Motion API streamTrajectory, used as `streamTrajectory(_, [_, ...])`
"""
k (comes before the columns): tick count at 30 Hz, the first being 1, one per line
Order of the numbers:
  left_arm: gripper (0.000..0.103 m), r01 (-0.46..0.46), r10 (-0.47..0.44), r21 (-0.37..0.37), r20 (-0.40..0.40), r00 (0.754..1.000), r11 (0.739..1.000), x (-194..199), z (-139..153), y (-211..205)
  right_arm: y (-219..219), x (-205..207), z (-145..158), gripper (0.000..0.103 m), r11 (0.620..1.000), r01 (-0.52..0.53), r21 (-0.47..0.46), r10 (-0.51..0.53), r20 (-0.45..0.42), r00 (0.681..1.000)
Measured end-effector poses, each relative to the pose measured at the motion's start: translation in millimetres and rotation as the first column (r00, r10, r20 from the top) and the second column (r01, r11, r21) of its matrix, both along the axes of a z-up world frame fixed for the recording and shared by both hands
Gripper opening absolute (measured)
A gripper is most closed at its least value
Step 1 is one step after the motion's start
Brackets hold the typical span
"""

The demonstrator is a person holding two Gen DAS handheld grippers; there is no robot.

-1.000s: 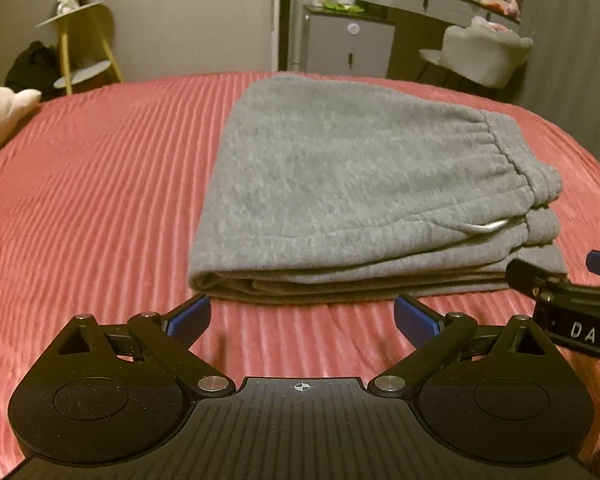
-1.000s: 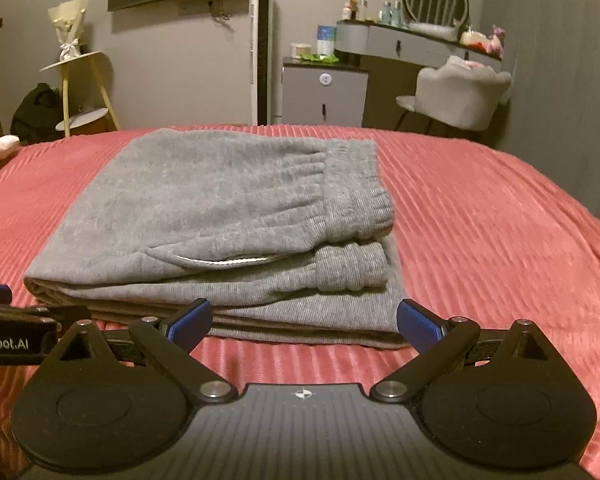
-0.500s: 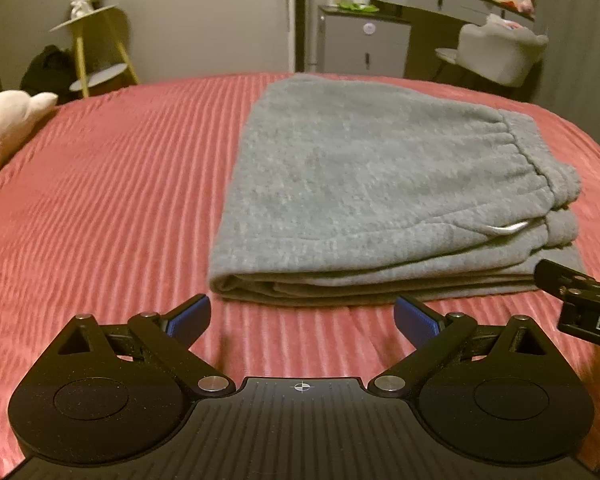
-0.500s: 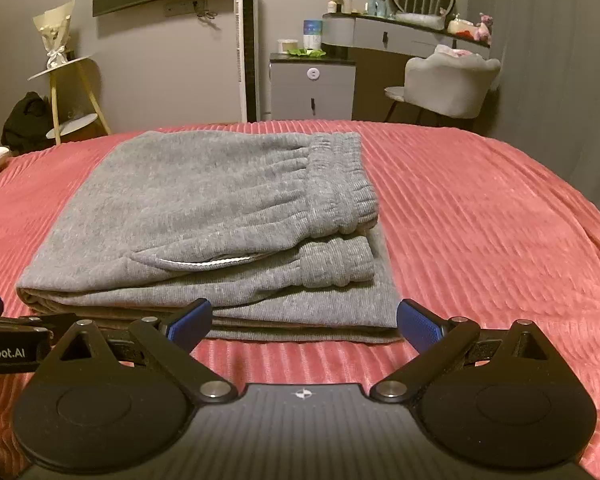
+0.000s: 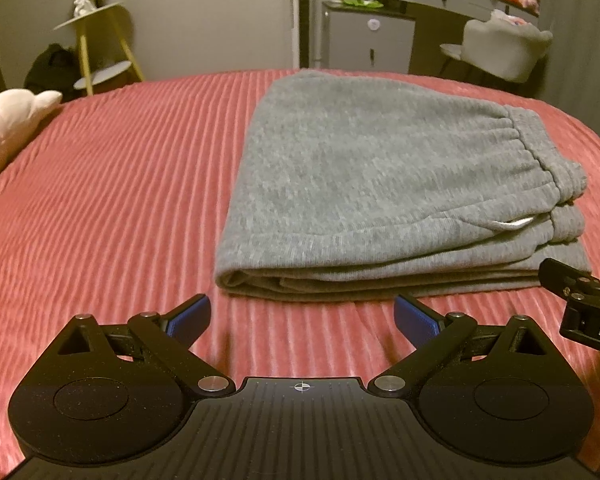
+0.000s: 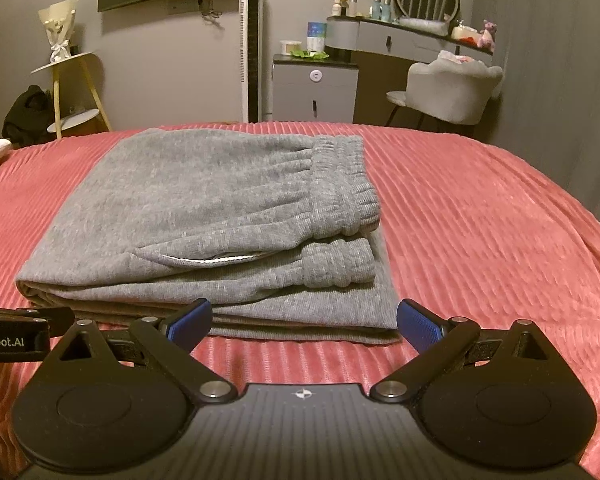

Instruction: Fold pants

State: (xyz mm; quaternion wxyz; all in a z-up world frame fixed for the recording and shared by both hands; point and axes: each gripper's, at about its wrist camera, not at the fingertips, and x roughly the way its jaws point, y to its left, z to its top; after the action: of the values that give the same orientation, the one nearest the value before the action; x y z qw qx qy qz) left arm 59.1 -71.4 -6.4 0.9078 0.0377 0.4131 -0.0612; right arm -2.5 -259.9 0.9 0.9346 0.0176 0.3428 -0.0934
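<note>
Grey sweatpants (image 5: 384, 184) lie folded in a flat stack on the pink ribbed bedspread (image 5: 120, 200), waistband to the right. They also show in the right wrist view (image 6: 204, 224). My left gripper (image 5: 302, 316) is open and empty, hovering just short of the stack's near left corner. My right gripper (image 6: 304, 320) is open and empty, just short of the stack's near right edge. Each gripper shows at the edge of the other's view: the right one (image 5: 580, 300), the left one (image 6: 16, 328).
A pale plush toy (image 5: 8, 120) lies at the bed's left edge. Beyond the bed stand a yellow-legged side table (image 6: 72, 88), a grey cabinet (image 6: 314, 88), a vanity desk (image 6: 404, 40) and a padded chair (image 6: 448, 92).
Both grippers have drawn back a little from the folded pants and drifted left. The pants have not moved. Both stay open.
</note>
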Motion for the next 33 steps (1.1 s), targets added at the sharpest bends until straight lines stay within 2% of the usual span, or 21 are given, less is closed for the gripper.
streamTrajectory(33, [0.101, 0.013, -0.013, 0.004, -0.003, 1.000, 1.000, -1.4, -1.6, -2.1, 2.2, -3.4, 2.9, 0.099, 1.000, -0.009, -0.014, 0.009, 0.018, 1.000])
